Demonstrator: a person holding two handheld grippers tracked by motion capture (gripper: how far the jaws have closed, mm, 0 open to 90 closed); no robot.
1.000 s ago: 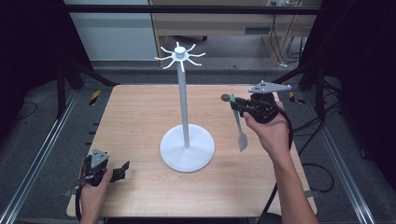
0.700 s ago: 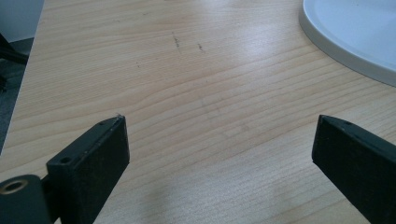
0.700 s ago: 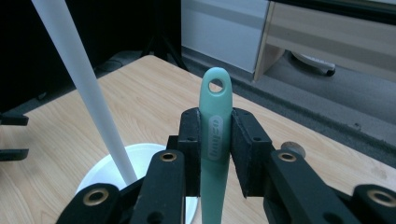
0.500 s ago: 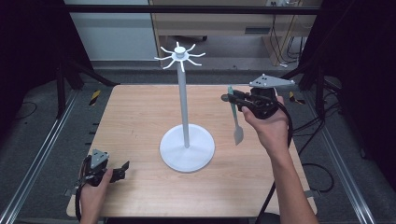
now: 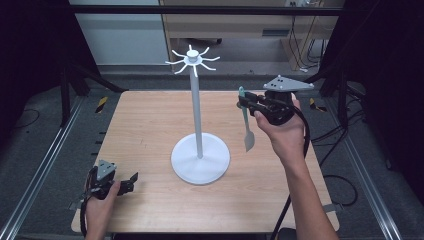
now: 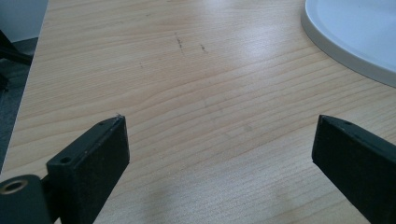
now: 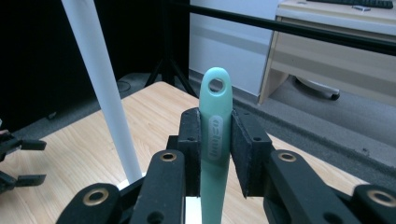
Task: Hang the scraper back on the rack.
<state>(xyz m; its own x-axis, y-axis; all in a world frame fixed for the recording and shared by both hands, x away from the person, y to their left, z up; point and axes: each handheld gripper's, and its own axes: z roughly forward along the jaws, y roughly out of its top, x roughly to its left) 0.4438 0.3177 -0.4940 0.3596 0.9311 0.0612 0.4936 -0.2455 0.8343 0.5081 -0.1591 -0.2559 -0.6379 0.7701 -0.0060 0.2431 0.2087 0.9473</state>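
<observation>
Right gripper view: right gripper [image 7: 215, 154] clamps mint spatula [image 7: 215, 135] by handle, hole up. Left gripper [image 5: 131, 181] open, idle on surface [image 5: 150, 130]. Next: thread hole onto stand [image 5: 195, 100] hook.

Stand [image 5: 200, 159]: on the table [image 5: 150, 120], near its middle | Spatula [image 5: 246, 125]: right of the stand's pole, off the table, hanging upright between the right gripper's [image 5: 245, 104] jaws | Right gripper: right of the stand, level with mid-pole | Left gripper [image 5: 131, 181]: left of and nearer than the stand's base, low over the table's near-left corner
</observation>
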